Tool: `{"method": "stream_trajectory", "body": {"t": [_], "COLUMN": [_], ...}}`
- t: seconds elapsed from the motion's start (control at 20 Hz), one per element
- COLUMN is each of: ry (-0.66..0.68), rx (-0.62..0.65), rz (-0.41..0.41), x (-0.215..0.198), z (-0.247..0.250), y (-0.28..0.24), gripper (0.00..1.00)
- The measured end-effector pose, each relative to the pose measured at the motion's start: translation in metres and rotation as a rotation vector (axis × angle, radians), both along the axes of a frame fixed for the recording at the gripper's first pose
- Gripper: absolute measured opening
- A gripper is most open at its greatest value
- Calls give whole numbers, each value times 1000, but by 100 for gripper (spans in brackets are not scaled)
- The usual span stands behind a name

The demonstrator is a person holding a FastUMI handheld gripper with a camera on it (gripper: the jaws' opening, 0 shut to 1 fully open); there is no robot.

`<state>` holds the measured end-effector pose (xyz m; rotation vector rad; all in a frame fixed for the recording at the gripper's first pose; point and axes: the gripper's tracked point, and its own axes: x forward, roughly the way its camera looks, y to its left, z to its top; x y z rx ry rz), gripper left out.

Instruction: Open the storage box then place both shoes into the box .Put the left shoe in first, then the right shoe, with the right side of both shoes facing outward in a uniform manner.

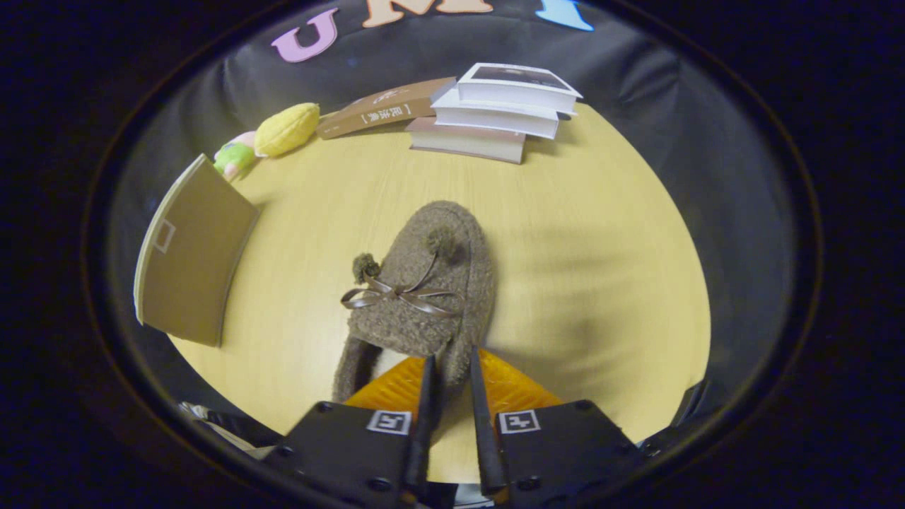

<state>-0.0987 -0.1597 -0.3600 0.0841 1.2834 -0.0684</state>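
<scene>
You are holding the two-finger gripper (452,364) with its dark fingers (427,396) drawn close together, pinching the fleecy right-hand wall of the heel opening of the brown fuzzy slipper with the ribbon bow and two pompoms (421,290); both fingers appear to be pressing on that rim, one inside the opening and one outside. The slipper is lying just ahead of the fingers on the pale wooden table (601,283), toe pointing away toward the stack of white and tan books (495,116), and whether it is lifted clear cannot be told. Expect it to handle as light, soft and floppy: the plush upper is likely compressing under the pads and the toe is likely sagging when raised, so keep the grip deep on the rim, where the sole stiffens the wall. The brown cardboard storage box flap (191,254) is standing well apart to the left, beside the yellow plush toy (286,129)
</scene>
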Motion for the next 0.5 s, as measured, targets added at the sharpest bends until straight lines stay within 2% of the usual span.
{"method": "stream_trajectory", "body": {"t": [0.05, 0.15, 0.3, 0.5], "ry": [-1, 4, 3, 7], "rx": [-14, -9, 35, 158], "rz": [9, -26, -102, -195], "x": [-2, -4, -4, -7], "z": [1, 1, 5, 12], "y": [-1, -3, -1, 21], "gripper": [30, 5, 5, 5]}}
